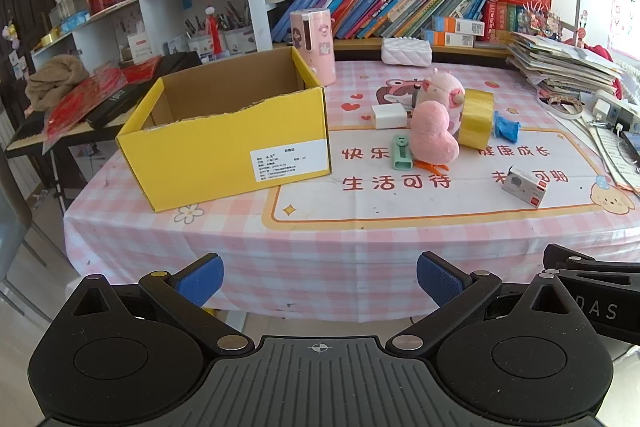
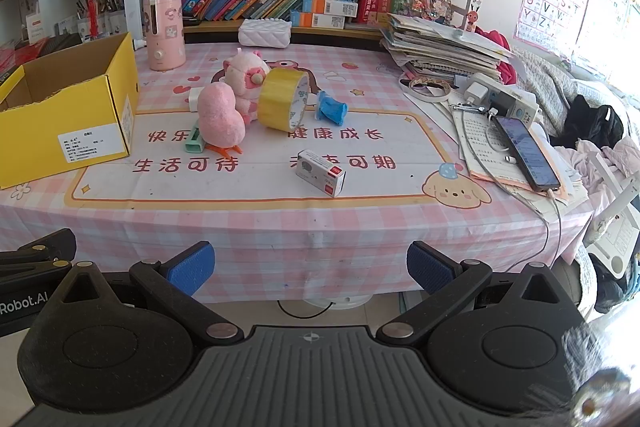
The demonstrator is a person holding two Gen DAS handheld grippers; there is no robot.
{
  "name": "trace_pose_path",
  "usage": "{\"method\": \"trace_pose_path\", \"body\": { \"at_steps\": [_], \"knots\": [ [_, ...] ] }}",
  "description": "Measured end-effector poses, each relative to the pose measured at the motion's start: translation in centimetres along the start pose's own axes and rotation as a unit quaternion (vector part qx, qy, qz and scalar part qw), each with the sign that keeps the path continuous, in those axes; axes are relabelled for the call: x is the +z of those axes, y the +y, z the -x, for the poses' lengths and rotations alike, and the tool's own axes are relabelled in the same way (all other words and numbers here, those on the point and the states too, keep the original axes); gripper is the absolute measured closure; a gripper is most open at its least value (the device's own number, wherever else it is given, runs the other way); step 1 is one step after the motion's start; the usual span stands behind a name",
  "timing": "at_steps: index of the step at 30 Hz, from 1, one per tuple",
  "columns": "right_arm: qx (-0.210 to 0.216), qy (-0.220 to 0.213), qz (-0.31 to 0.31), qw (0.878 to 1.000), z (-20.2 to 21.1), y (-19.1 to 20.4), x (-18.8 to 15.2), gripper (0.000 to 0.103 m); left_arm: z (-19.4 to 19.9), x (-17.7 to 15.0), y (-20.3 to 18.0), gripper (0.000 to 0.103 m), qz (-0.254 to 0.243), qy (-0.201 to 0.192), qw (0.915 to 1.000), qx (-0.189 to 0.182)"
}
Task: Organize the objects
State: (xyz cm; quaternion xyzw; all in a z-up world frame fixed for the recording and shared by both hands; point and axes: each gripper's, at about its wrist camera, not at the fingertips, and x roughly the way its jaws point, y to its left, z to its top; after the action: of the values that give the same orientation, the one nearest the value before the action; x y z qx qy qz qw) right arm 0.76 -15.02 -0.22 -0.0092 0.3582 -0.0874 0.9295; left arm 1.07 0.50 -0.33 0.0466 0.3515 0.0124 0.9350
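An open yellow cardboard box point(image 1: 228, 143) point(image 2: 68, 115) stands on the left of the pink checked table; its inside looks empty. To its right lie a pink heart-shaped plush chick point(image 1: 434, 135) point(image 2: 220, 119), a pink plush pig point(image 1: 444, 91) point(image 2: 246, 71), a yellow tape roll point(image 1: 476, 119) point(image 2: 284, 99), a blue crumpled object point(image 1: 506, 125) point(image 2: 332, 109), a green clip-like tool point(image 1: 402, 153) point(image 2: 194, 141), a white block point(image 1: 388, 115) and a small white-and-red carton point(image 1: 524, 187) point(image 2: 322, 173). My left gripper point(image 1: 320, 279) and right gripper point(image 2: 310, 267) are open, empty, before the table's front edge.
A pink canister point(image 1: 314, 43) point(image 2: 164, 31) and a white quilted case point(image 1: 406, 51) point(image 2: 265, 31) stand at the back by the bookshelf. A paper stack point(image 2: 440, 51), tape rings, chargers and a phone point(image 2: 526, 151) crowd the right side. A keyboard stand point(image 1: 60, 123) is left of the table.
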Motion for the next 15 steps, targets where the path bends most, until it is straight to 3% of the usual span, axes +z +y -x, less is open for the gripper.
{"method": "trace_pose_path", "body": {
  "at_steps": [15],
  "knots": [
    [0.001, -0.001, 0.000, 1.000, -0.13, 0.01, -0.03, 0.000, -0.13, 0.05, -0.08, 0.000, 0.000, 0.000, 1.0000, -0.001]
  ]
}}
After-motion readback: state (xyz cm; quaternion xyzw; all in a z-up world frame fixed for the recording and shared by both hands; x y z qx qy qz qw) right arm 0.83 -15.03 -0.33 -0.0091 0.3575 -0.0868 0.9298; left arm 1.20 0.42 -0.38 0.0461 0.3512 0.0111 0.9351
